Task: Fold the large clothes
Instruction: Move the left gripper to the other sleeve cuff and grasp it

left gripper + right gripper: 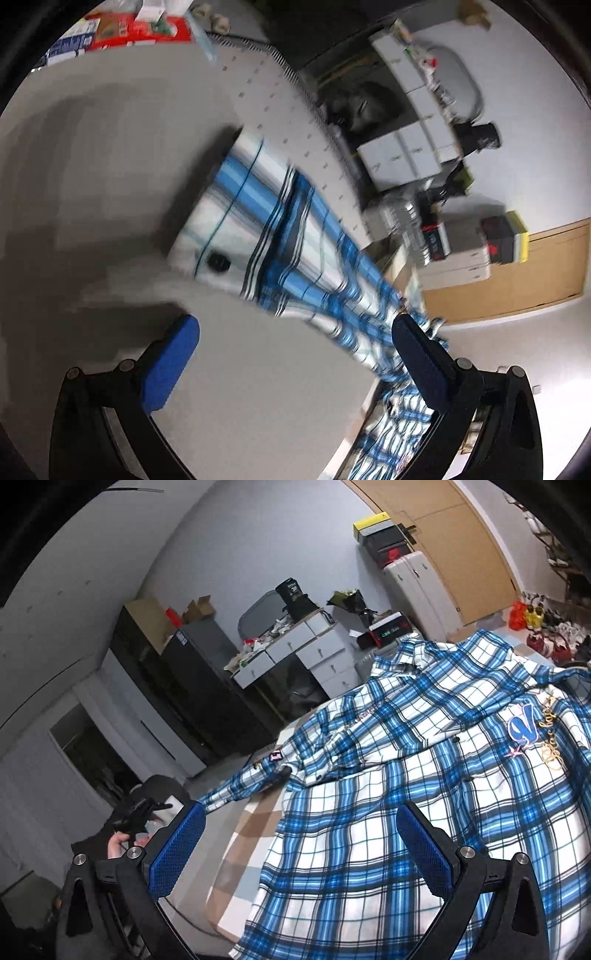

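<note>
Two grippers are in view, each with two blue-padded fingers spread apart and nothing between them: the left gripper (295,354) over bare grey surface, the right gripper (301,843) over the cloth. One blue-and-white plaid shirt (424,797) lies spread button-side up across the bed (236,864), its hem nearest the right gripper, one sleeve (266,221) trailing off the bed's left edge, its cuff blurred in the left wrist view; a bare strip of checked cover remains along that edge. Beyond the far edge stand one white drawer unit (295,653), one dark cabinet (177,672) and one white suitcase (417,587) against the wall.
</note>
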A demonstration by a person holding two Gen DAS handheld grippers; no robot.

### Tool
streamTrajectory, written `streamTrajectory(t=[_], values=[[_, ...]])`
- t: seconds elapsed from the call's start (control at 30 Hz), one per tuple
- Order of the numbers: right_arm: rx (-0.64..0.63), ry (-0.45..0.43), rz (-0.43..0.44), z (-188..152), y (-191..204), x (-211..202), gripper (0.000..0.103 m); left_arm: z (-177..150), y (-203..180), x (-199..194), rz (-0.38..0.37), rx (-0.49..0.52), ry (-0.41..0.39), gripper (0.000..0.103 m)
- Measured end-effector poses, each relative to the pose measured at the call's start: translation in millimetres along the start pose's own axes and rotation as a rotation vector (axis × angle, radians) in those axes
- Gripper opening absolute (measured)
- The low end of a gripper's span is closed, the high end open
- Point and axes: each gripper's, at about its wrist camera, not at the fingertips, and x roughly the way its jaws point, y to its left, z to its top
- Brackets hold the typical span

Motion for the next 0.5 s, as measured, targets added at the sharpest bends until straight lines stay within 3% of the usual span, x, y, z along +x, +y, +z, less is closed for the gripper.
streamTrajectory(t=[0.17,0.23,0.3,0.5], values=[[0.0,-0.007,-0.01,1.3,-0.8,-0.4,0.103,10.2,7.3,0.4,-0.073,-0.009,0.001,0.099],[0.007,-0.003,-0.019,0.4,-2.9,1.0,0.103,14.7,9.1,1.2,-0.095,-0.019,0.003,0.092],[0.018,0.001,-0.016,0.0,-4.4,2.7,0.103,19.9,11.9,3.8,-0.114,-0.039,0.013,0.078],[-0.001,0.0,-0.042,-1.3,-2.0,5.1,0.103,26.8,12.1,-8.9,-0.211,-0.032,-0.077,0.076]])
